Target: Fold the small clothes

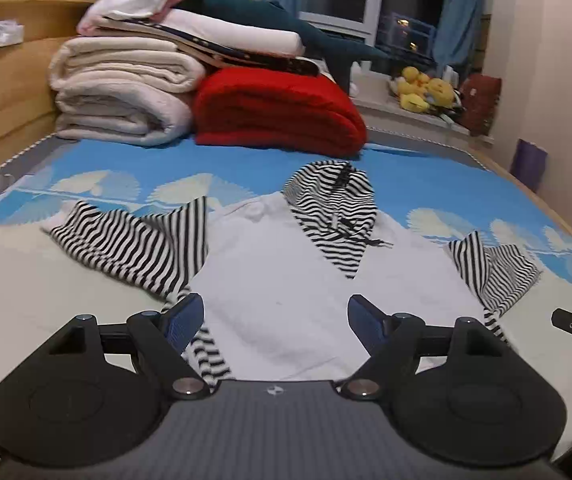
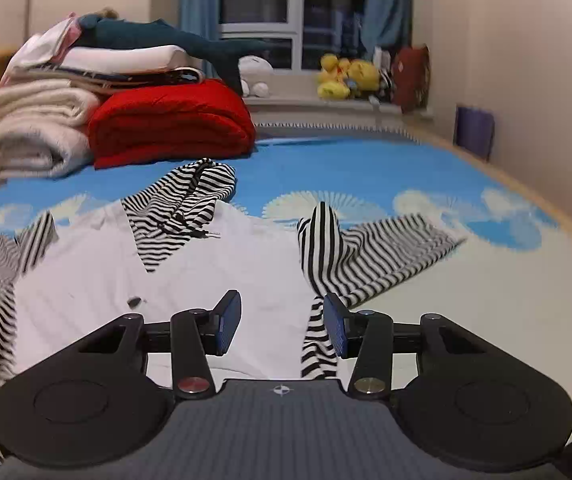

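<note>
A small white hooded top (image 1: 282, 280) with black-and-white striped hood (image 1: 331, 208) and sleeves lies spread flat on the bed, hood toward the far side. My left gripper (image 1: 276, 320) is open, its blue pads low over the top's near hem, the left pad by the striped side seam. In the right wrist view the same top (image 2: 190, 268) lies ahead. My right gripper (image 2: 282, 326) is open over the top's right side, its right pad beside the striped right sleeve (image 2: 369, 252), which is humped up. Neither gripper holds cloth.
Folded cream blankets (image 1: 122, 96), a red blanket (image 1: 278, 112) and a stack of linens with a teal plush shark (image 1: 278, 20) sit at the bed's far end. Yellow plush toys (image 2: 345, 76) are on the windowsill. The wall runs along the right.
</note>
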`<state>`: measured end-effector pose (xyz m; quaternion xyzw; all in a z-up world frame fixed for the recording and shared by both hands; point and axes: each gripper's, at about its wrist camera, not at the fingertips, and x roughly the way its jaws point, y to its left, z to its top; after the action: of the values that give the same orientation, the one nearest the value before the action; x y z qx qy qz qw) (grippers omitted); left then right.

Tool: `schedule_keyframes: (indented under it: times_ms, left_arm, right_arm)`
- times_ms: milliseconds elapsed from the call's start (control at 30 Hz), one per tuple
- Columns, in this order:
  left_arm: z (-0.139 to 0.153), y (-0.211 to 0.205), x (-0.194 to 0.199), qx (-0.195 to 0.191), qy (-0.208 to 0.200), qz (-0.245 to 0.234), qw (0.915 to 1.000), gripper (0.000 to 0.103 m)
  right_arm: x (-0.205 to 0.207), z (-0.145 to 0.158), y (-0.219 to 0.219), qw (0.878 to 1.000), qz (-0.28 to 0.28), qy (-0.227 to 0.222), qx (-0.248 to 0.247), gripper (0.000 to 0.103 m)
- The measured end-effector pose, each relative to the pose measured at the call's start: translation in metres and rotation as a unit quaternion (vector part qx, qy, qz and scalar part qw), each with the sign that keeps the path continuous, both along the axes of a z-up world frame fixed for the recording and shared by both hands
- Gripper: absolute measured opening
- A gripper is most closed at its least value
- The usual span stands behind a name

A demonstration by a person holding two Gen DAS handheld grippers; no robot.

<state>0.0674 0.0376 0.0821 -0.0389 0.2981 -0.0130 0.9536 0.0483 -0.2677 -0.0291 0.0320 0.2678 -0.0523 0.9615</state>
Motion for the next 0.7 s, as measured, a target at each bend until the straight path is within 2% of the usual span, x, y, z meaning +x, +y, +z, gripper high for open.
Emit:
schedule_keyframes:
  times_ms: [100, 133, 167, 200, 267, 333, 367, 467, 567, 700]
  left_arm:
    - [0.006, 0.017, 0.036, 0.0, 0.005, 0.004, 1.0, 0.08]
    - [0.005, 0.027, 0.047, 0.002, 0.003, 0.015, 0.9999, 0.073]
    - [0.004, 0.037, 0.062, 0.009, -0.003, 0.026, 0.9996, 0.063]
    - [0.003, 0.046, 0.079, 0.017, -0.005, 0.037, 0.9992, 0.057]
    - [-0.005, 0.069, 0.112, 0.025, 0.0, 0.054, 0.9982, 0.036]
    - [-0.016, 0.091, 0.139, 0.022, 0.009, 0.067, 0.9975, 0.026]
    - [-0.022, 0.103, 0.15, 0.02, 0.01, 0.073, 0.9971, 0.025]
    - [-0.05, 0.136, 0.168, 0.017, 0.01, 0.092, 0.9955, 0.025]
    - [-0.071, 0.171, 0.187, -0.008, 0.045, 0.116, 0.9922, 0.024]
    - [-0.085, 0.216, 0.205, -0.036, 0.05, 0.162, 0.9849, 0.025]
  right_arm:
    - [0.012, 0.018, -0.01, 1.0, -0.006, 0.007, 0.028, 0.048]
    - [0.017, 0.024, -0.011, 1.0, -0.009, 0.004, 0.022, 0.048]
    - [0.02, 0.03, -0.01, 1.0, -0.011, -0.002, 0.013, 0.048]
    - [0.024, 0.037, -0.009, 1.0, -0.013, -0.009, 0.006, 0.048]
    - [0.037, 0.049, -0.01, 1.0, -0.009, -0.019, 0.007, 0.048]
    - [0.052, 0.06, -0.011, 1.0, 0.0, -0.027, 0.01, 0.043]
    - [0.059, 0.064, -0.01, 0.999, 0.005, -0.033, 0.009, 0.034]
    - [0.086, 0.077, -0.002, 0.998, 0.04, -0.048, 0.002, 0.019]
    - [0.114, 0.085, 0.008, 0.996, 0.076, -0.054, -0.006, 0.018]
    - [0.152, 0.089, 0.026, 0.989, 0.132, -0.062, -0.02, 0.018]
